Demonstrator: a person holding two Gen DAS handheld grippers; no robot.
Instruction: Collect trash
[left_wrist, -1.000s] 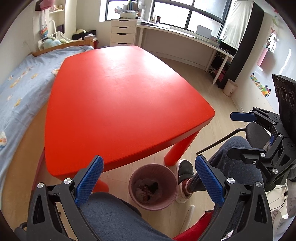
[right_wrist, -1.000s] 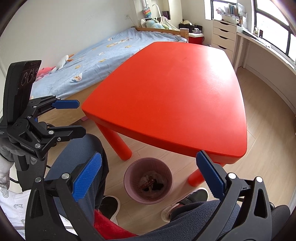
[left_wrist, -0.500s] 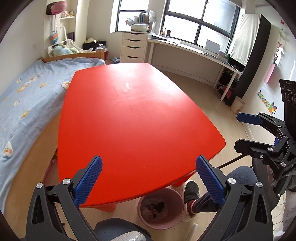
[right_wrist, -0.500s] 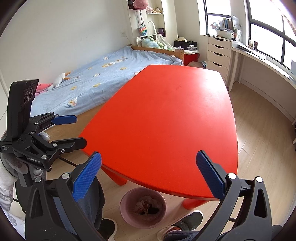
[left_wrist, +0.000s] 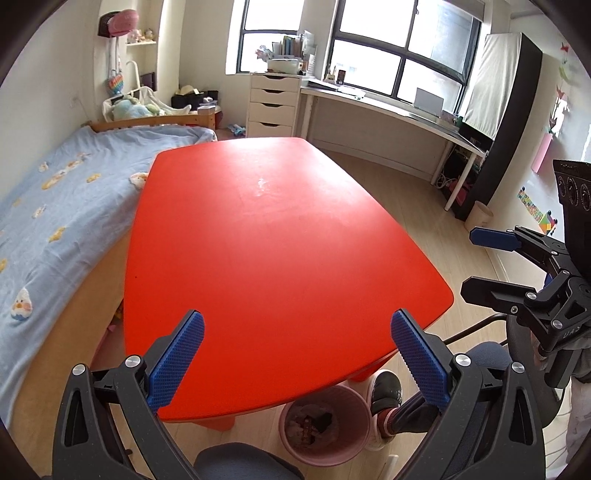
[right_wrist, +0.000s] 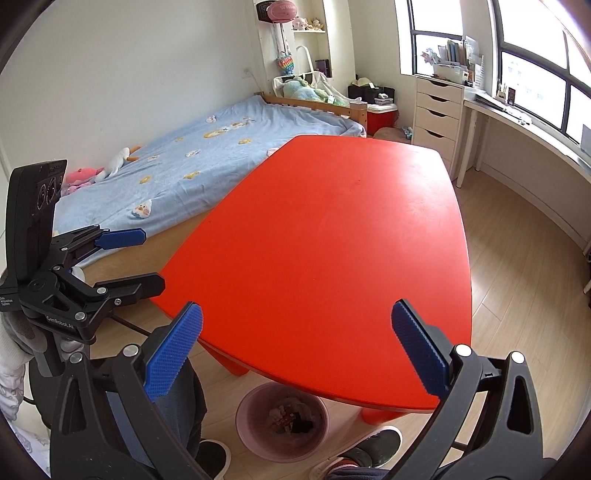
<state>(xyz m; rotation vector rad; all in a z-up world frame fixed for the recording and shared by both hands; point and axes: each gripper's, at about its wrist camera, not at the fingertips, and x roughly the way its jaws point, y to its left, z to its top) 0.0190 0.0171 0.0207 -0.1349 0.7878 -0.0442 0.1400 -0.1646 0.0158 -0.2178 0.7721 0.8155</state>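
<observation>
A pink trash bin with wrappers inside stands on the floor under the near edge of the red table; it also shows in the right wrist view. My left gripper is open and empty above the table's near edge. My right gripper is open and empty, also above the near edge. Each gripper shows in the other's view: the right gripper at the right, the left gripper at the left. The red table top shows no trash.
A bed with a blue cover lies left of the table. A white drawer unit and a long desk stand at the back under the windows. My legs and shoes are beside the bin.
Both grippers have risen and tilted up from the bin toward the table. The bin has slid to the bottom of both views. Both stay open.
</observation>
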